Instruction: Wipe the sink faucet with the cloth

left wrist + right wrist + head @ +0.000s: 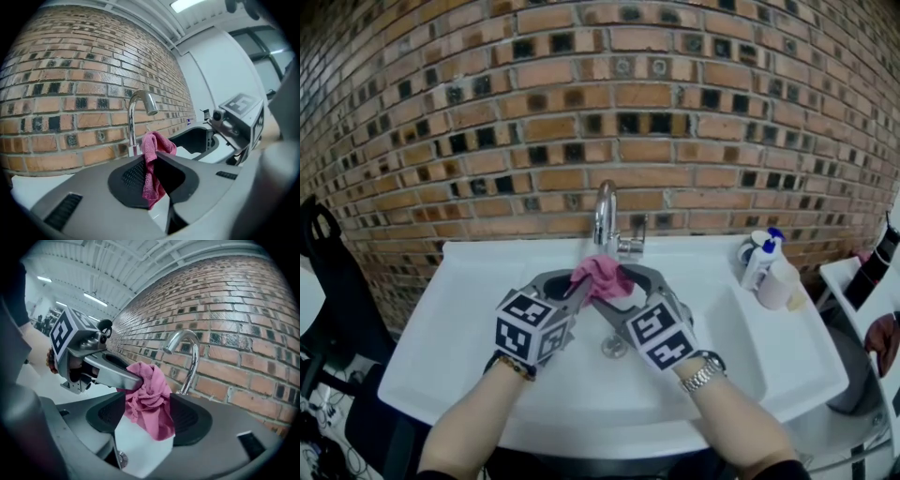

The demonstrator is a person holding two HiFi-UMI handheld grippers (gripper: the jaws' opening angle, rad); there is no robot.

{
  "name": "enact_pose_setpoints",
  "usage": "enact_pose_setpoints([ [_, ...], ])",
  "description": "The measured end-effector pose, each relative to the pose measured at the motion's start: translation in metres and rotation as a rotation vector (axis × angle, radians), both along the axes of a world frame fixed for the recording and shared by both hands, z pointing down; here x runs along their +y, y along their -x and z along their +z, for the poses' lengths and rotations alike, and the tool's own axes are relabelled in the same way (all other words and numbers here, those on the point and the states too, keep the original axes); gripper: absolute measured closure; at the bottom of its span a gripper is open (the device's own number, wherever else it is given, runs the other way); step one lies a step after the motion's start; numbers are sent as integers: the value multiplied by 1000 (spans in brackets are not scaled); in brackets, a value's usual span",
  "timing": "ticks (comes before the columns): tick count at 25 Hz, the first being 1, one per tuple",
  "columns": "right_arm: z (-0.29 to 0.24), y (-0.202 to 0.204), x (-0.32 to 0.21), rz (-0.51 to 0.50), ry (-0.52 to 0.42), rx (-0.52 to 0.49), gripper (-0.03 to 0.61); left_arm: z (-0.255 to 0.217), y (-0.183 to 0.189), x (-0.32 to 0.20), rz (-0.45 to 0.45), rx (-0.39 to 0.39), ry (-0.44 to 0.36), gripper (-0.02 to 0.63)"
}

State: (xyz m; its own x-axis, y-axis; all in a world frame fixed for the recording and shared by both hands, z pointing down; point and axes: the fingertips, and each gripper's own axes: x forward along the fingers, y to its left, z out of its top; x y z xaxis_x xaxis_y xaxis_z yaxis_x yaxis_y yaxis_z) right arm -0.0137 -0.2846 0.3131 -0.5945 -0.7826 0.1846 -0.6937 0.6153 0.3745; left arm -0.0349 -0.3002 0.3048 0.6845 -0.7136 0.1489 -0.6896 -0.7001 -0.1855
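A pink cloth [602, 275] hangs in front of the curved chrome faucet [605, 211], over the white sink [478, 319]. My left gripper [581, 287] is shut on the cloth; in the left gripper view the cloth [151, 164] is pinched between the jaws, with the faucet [135, 117] just behind. My right gripper [621, 289] faces it from the right with its jaws wide apart. In the right gripper view the cloth [152, 404] dangles between those open jaws from the left gripper's tips [126, 378], and bare sink shows beside it. The faucet [190, 357] stands close behind.
A brick wall [581, 112] rises right behind the sink. Bottles [761, 260] stand on the sink's right rim. The drain [614, 348] lies below the grippers. A black chair [328, 272] is at the left, and a dark bag [872, 272] at the right.
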Motion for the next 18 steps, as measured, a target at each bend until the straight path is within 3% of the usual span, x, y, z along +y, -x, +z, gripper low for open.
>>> enact_pose_setpoints([
  [6,9,10,5,-5,-96,142,265,-4,-7,22,60,35,-11,577],
  [18,-1,14,12,37,-214,180,265,-15,-22,50,195,20,-12,575],
])
